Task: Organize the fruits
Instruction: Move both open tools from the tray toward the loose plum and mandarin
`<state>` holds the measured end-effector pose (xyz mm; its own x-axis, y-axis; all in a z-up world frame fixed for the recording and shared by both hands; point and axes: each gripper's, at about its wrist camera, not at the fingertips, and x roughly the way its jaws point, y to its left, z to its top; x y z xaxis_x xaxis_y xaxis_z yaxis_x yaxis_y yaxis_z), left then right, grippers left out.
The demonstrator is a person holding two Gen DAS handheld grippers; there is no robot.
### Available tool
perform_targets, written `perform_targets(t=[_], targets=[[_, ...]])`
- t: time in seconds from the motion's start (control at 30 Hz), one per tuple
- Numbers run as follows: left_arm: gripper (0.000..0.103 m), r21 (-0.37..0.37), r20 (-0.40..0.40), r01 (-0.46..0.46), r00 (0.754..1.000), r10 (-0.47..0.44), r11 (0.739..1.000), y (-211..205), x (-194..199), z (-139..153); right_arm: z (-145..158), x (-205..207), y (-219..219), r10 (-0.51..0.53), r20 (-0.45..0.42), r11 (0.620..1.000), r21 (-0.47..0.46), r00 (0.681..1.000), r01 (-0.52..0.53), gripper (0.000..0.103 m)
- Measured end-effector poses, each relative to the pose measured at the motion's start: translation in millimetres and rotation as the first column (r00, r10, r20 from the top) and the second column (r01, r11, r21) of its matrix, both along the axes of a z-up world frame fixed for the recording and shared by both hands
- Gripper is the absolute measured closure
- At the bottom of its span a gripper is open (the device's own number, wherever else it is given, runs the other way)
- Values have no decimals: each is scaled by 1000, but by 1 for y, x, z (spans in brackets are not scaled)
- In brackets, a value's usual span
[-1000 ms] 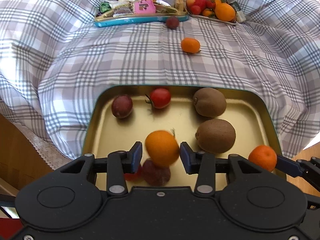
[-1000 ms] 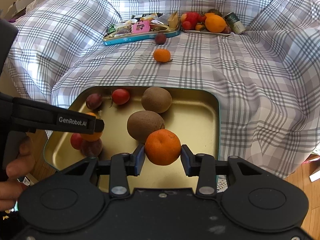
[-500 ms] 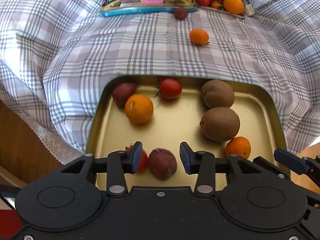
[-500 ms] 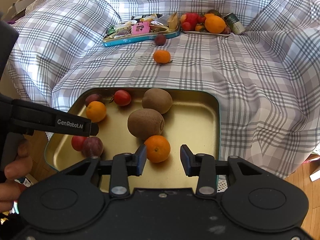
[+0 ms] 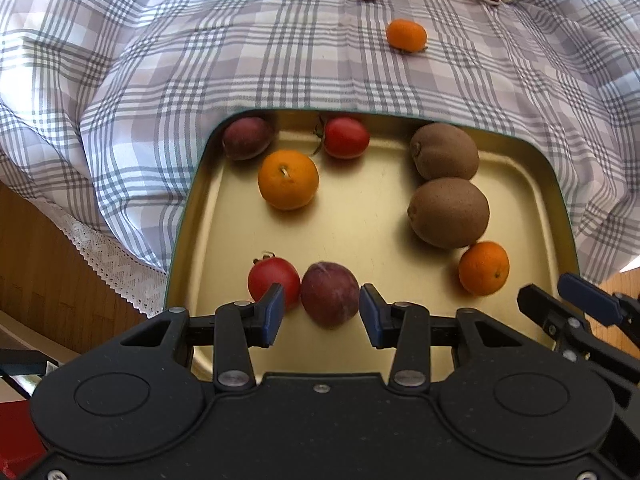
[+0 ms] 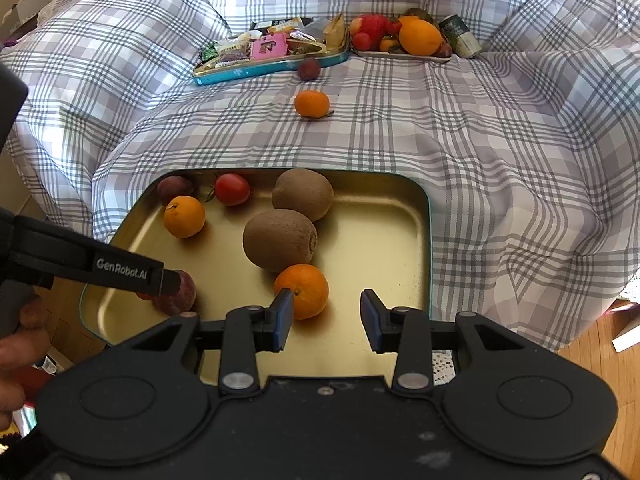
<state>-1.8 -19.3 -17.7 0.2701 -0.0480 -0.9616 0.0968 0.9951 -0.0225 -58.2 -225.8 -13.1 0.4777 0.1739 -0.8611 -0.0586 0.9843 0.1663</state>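
A gold tray [image 5: 360, 224] [image 6: 376, 240] holds two kiwis [image 5: 448, 212] [image 6: 280, 240], two mandarins [image 5: 288, 180] [image 5: 483, 268], two tomatoes [image 5: 346, 137] and two dark plums [image 5: 330, 298]. My left gripper [image 5: 320, 314] is open and empty over the tray's near edge, a plum below its jaws. My right gripper [image 6: 326, 320] is open and empty, with a mandarin [image 6: 302, 290] on the tray by its left finger. A loose mandarin [image 6: 312, 104] and a plum [image 6: 309, 69] lie on the checked cloth beyond.
A blue tin of snack packets [image 6: 268, 50] and a plate of mixed fruit [image 6: 404, 36] with a can [image 6: 460, 42] stand at the back. The checked cloth [image 6: 500, 160] bunches up around the tray. Wooden floor [image 5: 48, 264] lies to the left.
Both grippers opened and let go of their mandarins, which now rest on the tray: one at the back left, one by the near kiwi. Both grippers drew back slightly.
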Motion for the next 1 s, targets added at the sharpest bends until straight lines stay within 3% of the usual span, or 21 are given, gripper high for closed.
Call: perform_targets(t=[1.0], targets=[[53,14,-204,19,979,-16,1000,-1,11,-1,-9,29,2,27,-137,1000,19,990,-25,63]])
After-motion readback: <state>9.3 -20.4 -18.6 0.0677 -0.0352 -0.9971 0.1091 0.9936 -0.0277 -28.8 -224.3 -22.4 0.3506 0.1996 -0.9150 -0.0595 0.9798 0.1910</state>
